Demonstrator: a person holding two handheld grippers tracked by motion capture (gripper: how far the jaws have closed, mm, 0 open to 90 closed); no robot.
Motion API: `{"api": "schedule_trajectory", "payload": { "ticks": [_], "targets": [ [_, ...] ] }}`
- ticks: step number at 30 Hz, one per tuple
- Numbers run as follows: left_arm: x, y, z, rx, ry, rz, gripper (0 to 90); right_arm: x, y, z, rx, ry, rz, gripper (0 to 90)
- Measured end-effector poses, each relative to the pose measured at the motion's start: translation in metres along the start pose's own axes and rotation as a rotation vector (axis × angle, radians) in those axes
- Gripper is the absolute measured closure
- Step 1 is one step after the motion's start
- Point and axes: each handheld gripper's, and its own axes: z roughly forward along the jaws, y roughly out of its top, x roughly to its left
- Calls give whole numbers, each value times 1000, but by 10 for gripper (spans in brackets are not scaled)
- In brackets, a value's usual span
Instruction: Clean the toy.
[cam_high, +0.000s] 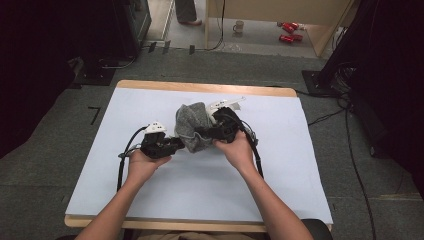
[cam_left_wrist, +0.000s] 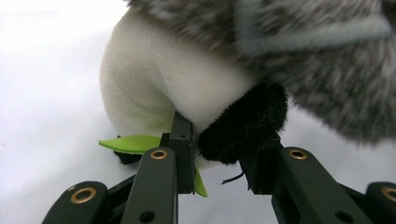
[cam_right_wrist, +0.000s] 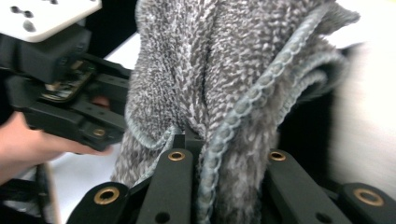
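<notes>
A grey fluffy cloth (cam_high: 191, 125) lies bunched over a plush toy in the middle of the table. In the left gripper view the toy's white body (cam_left_wrist: 159, 84) and a black furry limb (cam_left_wrist: 247, 121) show under the cloth (cam_left_wrist: 308, 60), with a green felt leaf (cam_left_wrist: 128, 143) beside them. My left gripper (cam_left_wrist: 219, 140) is shut on that black limb, coming in from the cloth's left (cam_high: 175, 145). My right gripper (cam_right_wrist: 224, 144) is shut on a fold of the cloth (cam_right_wrist: 210, 70), reaching in from the right (cam_high: 204, 134). The left gripper (cam_right_wrist: 60, 93) also shows beyond the cloth.
The table has a pale blue cover (cam_high: 150, 105) with a wooden edge (cam_high: 210, 88) at the back. Cables (cam_high: 350, 145) run over the grey floor on the right. A mug (cam_high: 239, 26) and red items (cam_high: 290, 32) lie far behind.
</notes>
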Motion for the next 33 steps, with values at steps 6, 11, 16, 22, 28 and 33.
{"api": "schedule_trajectory", "payload": {
  "ticks": [6, 11, 16, 22, 28, 33],
  "targets": [
    [5, 0, -1, -1, -5, 1, 697, -21, -2, -14, -1, -48, 40, 810],
    [11, 0, -3, 2, -10, -11, 697, -29, -3, -25, -8, -59, 47, 814],
    [25, 2, -8, 4, -26, -40, 697, -46, -6, -47, -43, -76, 91, 814],
    [29, 5, -7, 15, -40, -1, 696, -72, -22, -59, -66, -87, 176, 814],
    [30, 10, -7, 47, -37, 47, 699, -86, -33, -65, -71, -101, 225, 812],
    [38, 11, -11, 49, -34, 35, 703, -99, -42, -81, -59, -195, 261, 813]
  ]
}}
